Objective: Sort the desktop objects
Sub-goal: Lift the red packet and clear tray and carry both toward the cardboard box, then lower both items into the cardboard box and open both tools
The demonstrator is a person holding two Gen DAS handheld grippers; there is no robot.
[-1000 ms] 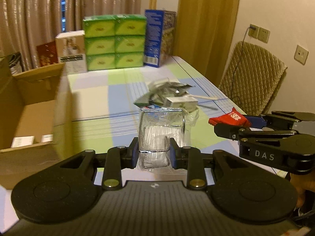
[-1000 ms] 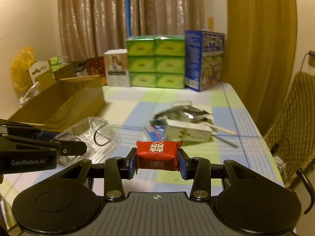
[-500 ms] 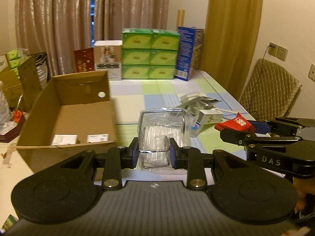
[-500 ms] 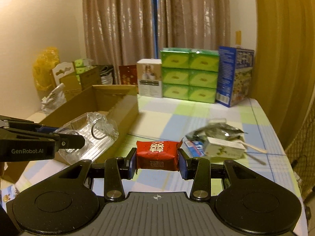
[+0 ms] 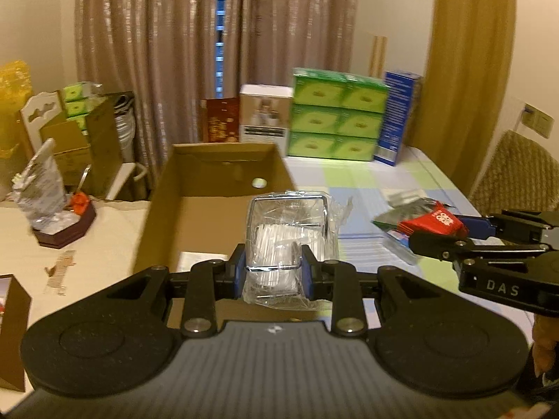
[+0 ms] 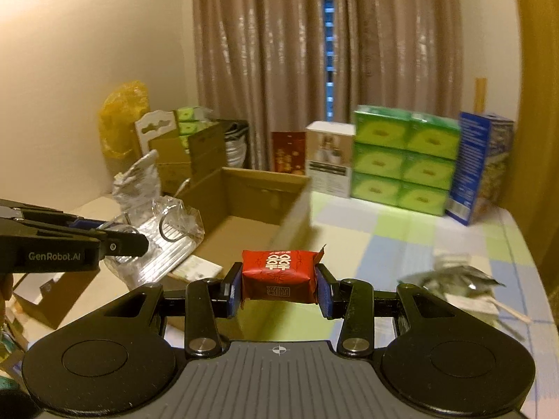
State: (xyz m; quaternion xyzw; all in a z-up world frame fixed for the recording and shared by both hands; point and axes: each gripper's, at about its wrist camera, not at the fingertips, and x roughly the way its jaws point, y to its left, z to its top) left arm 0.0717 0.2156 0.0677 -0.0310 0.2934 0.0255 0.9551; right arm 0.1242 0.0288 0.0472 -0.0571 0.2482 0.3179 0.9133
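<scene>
Left gripper [image 5: 272, 272]: fingers closed on a clear plastic packet [image 5: 290, 234] with a wire ring, held over the near end of the cardboard box [image 5: 216, 188]
Right gripper [image 6: 279, 291]: fingers clamped on both ends of a red packet [image 6: 279, 272], held near the box's right wall
Box: open, left of the checked tablecloth [image 6: 401, 244], two small cards lying inside
Remaining pile: silver pouches [image 6: 457, 279] on the cloth, far right
Risk: the crinkly packet may slip sideways; the red one, released too far right, could catch the wall and drop outside
</scene>
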